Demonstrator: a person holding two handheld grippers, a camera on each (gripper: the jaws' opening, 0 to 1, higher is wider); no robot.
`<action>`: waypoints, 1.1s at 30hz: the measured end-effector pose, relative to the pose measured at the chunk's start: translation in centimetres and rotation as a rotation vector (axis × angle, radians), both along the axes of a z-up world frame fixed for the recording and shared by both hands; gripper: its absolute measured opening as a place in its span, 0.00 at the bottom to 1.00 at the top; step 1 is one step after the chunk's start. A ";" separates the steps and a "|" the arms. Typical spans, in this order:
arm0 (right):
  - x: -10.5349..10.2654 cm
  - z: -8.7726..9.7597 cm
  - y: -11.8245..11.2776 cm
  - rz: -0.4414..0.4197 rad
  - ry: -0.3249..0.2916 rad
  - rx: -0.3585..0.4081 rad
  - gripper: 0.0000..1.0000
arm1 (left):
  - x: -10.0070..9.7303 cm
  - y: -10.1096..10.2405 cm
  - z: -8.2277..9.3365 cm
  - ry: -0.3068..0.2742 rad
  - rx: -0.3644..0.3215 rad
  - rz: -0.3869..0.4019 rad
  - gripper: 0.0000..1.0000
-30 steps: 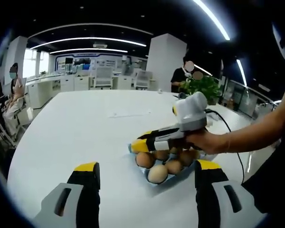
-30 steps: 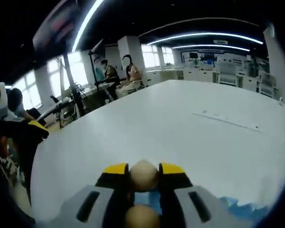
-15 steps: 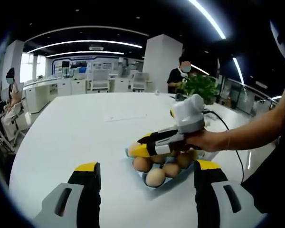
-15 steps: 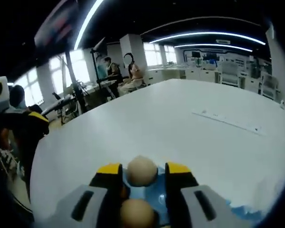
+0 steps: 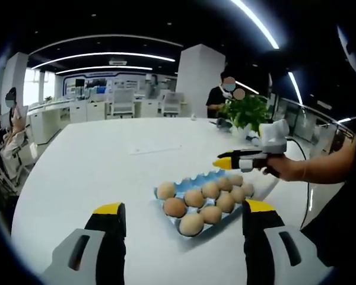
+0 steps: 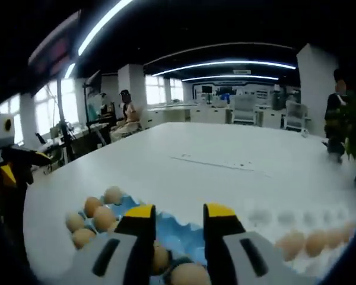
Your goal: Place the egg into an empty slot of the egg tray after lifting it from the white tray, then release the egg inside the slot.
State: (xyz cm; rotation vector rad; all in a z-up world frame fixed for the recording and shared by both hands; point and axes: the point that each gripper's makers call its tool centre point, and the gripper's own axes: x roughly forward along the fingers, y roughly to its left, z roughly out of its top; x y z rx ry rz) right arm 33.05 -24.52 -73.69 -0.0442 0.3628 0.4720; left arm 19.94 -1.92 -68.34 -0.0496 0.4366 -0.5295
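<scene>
Change: a second ago the right hand-held gripper point(image 5: 225, 161) pinched an egg over the blue egg tray point(image 5: 184, 181); now it has pulled back and up, off to the far side of the tray, its jaws parted and bare
Placed egg: the egg point(image 5: 165, 190) sits at the tray's corner on the far-left side, settled in its slot and touched by nothing; in the right gripper view it is the pale one point(image 6: 113, 195) at the head of the filled rows
Egg tray: two rows of brown eggs fill the part nearest the left hand-held gripper; blue slots near the right jaws look unfilled point(image 6: 173, 228)
White tray: blurred at the right edge of the right gripper view, the white tray point(image 6: 311, 221) holds a row of eggs point(image 6: 313, 241)
Left hand-held gripper: the left hand-held gripper point(image 5: 184, 209) hovers short of the egg tray with jaws spread wide, gripping nothing
Counter: the white counter point(image 5: 101, 160) carries both trays
Doing it well: release looks done; for a next egg, I judge it best to swing over to the white tray with jaws wide, straddle one egg across its middle, close gently, and lift straight up before crossing
</scene>
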 end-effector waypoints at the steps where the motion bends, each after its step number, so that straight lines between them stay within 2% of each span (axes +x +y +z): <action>1: 0.0 -0.1 -1.0 -0.026 0.001 0.000 0.32 | 0.0 0.0 0.0 0.001 0.001 -0.001 0.82; 4: 0.2 -0.2 -5.2 -0.164 -0.019 -0.037 0.32 | -0.1 -0.1 -0.1 0.005 0.000 -0.002 0.82; 6: 0.5 -0.8 -7.9 -0.256 -0.002 -0.021 0.32 | -0.1 -0.2 -0.1 0.005 0.003 -0.003 0.82; 12: 1.1 -1.4 -11.1 -0.331 0.003 -0.035 0.32 | 0.0 -0.2 -0.1 0.009 0.002 0.002 0.82; 14: 1.2 -1.5 -11.5 -0.342 0.005 -0.033 0.32 | 0.0 -0.1 -0.1 0.009 0.002 0.004 0.82; 15: 1.4 -2.3 -11.7 -0.349 0.037 -0.009 0.32 | -0.1 -0.1 -0.2 0.012 0.002 0.006 0.82; 18: 1.5 -3.1 -11.3 -0.323 0.056 -0.028 0.32 | -0.1 -0.1 -0.3 0.014 -0.002 0.009 0.82; 22: 1.8 -4.4 -11.6 -0.313 0.063 -0.117 0.30 | -0.2 0.0 -0.3 0.017 0.002 0.012 0.82; 29: 1.5 -3.9 -11.6 -0.297 0.025 -0.115 0.25 | -0.1 0.3 -0.6 0.020 0.008 0.017 0.82; 33: 1.3 -1.8 -11.3 -0.298 -0.037 -0.073 0.25 | -0.1 0.7 -0.7 0.020 0.014 0.023 0.82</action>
